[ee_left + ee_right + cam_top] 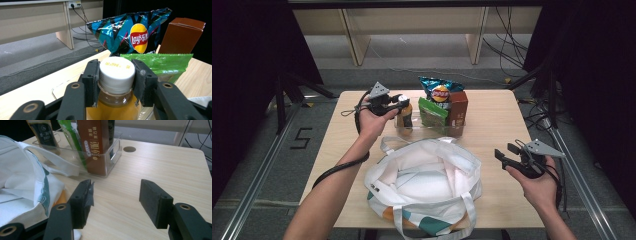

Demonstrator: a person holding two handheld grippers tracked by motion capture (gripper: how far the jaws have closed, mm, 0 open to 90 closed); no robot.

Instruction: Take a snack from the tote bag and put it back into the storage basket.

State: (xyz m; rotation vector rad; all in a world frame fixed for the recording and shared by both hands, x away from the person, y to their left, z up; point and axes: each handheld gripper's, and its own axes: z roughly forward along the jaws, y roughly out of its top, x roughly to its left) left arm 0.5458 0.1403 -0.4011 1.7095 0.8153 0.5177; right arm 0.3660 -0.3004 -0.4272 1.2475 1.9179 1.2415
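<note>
The left hand-held gripper (116,82) has its two black jaws closed on the white ribbed cap of a bottle of amber drink (115,105), which fills the lower centre of the left gripper view. In the high view that left hand-held gripper (398,104) sits left of centre in the upper half, at the left end of a clear plastic tray (412,131) where the bottle (405,116) stands upright. The left forearm rises diagonally from the bottom edge, hand wrapped around the grip. Beside the bottle in the tray stand a flat green packet (432,114), a glossy blue Lay's chip bag (440,91) and a brown cardboard box (458,111). The right hand-held gripper (507,154) hovers at the right edge of the pale wooden desk (497,120), jaws spread wide and holding nothing. A soft white tote bag (424,187) lies open at lower centre.
</note>
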